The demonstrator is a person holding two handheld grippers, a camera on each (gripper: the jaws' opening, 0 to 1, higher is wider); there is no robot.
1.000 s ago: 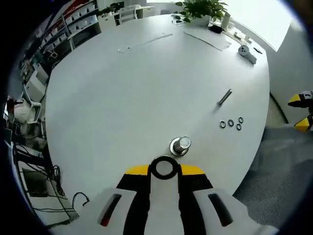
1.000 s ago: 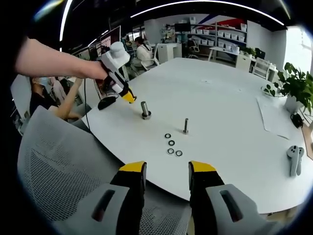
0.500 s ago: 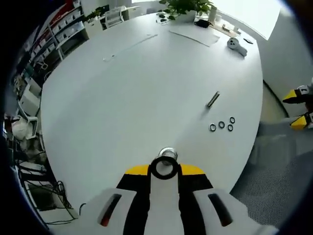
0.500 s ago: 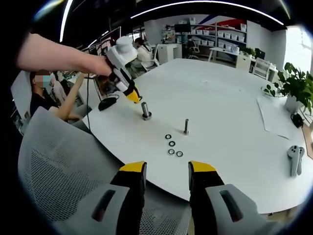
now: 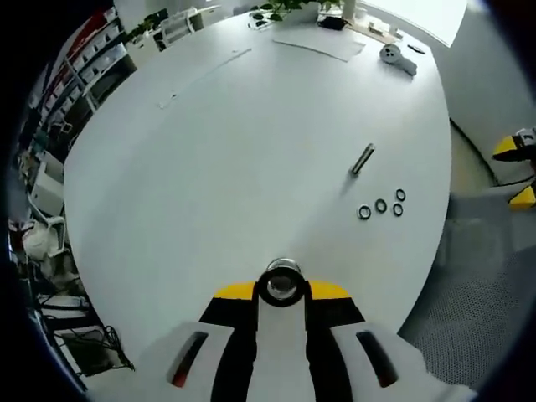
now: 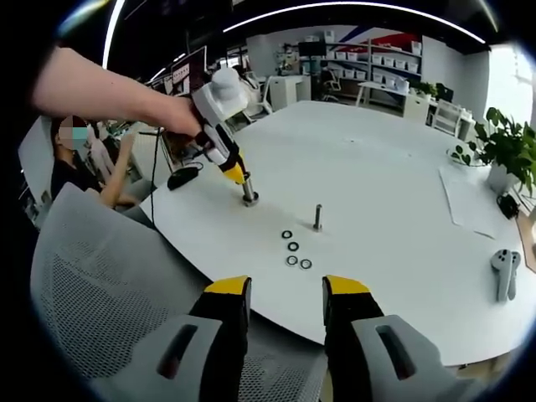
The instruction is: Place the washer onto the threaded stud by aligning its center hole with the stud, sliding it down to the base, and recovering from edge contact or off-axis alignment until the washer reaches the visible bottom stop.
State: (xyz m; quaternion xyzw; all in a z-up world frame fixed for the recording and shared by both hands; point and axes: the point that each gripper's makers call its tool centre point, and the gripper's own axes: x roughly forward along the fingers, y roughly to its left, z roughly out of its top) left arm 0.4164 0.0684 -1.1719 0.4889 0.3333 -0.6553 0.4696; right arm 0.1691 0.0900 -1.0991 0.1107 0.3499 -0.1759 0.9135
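While left tongs (image 5: 281, 290) pinched the washer (image 5: 281, 285) right over the stud (image 6: 249, 189), near worktop (image 5: 234, 151) edge at 6 o'clock, hole looked roughly centred; slight tilt could snag threads. Right tongs (image 6: 286, 289) spread, idle.

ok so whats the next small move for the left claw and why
Probably ease straight down. In the left gripper view the left claw holds the washer with the stud top showing through its hole, so they look lined up. The right gripper view shows the claw at the stud's top, well above its base, so the washer is not yet seated.
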